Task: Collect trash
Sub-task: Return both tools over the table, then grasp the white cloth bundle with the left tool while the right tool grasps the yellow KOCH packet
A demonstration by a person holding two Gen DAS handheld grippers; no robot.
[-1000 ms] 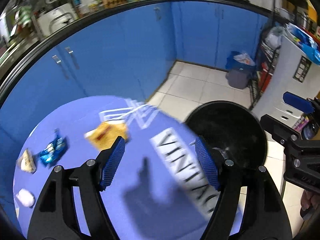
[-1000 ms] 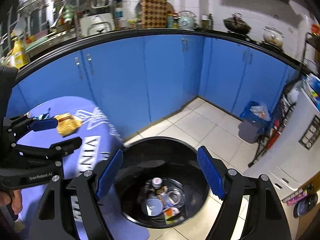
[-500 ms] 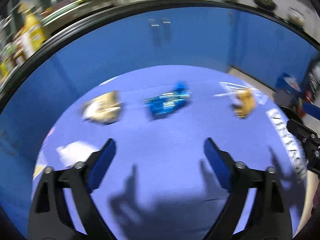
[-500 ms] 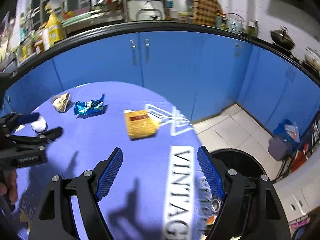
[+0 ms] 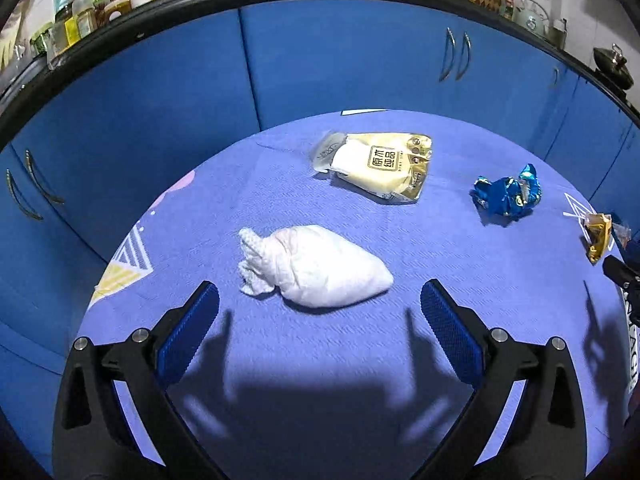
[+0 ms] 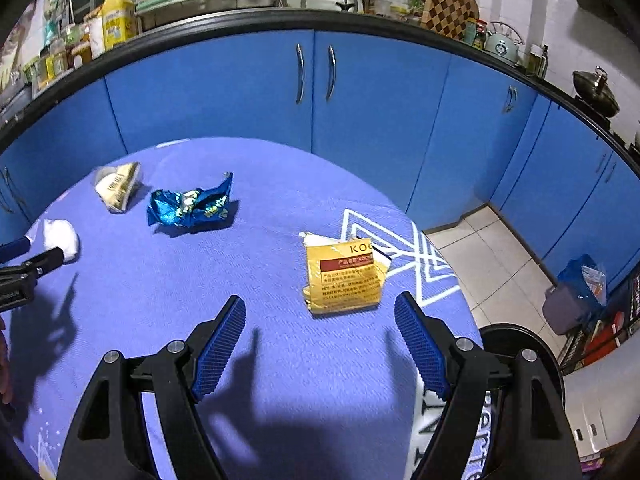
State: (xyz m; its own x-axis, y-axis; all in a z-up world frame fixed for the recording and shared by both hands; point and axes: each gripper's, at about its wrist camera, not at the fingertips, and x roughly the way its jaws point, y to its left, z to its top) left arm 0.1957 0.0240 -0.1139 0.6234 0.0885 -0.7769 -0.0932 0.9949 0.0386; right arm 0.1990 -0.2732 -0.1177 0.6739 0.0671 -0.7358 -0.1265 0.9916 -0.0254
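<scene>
A crumpled white tissue wad [image 5: 316, 266] lies on the purple tablecloth [image 5: 320, 360] just ahead of my open, empty left gripper [image 5: 320, 320]. Beyond it lie a cream snack packet [image 5: 380, 166] and a crumpled blue wrapper [image 5: 506, 196]. In the right wrist view my right gripper [image 6: 320, 328] is open and empty, just short of a yellow packet [image 6: 344, 280]. The blue wrapper [image 6: 188, 208], cream packet [image 6: 116, 186] and tissue [image 6: 60, 238] lie further left. The left gripper's fingers [image 6: 38, 260] show at the left edge beside the tissue.
A black trash bin [image 6: 524, 352] stands on the tiled floor just off the table's right edge. Blue kitchen cabinets [image 6: 312, 92] curve behind the table. A small blue-lined waste bin [image 6: 576, 296] stands by the far right shelving.
Both grippers swung left from the black bin to over the table. The left now faces the tissue wad, the right faces the yellow packet. Both stayed open.
</scene>
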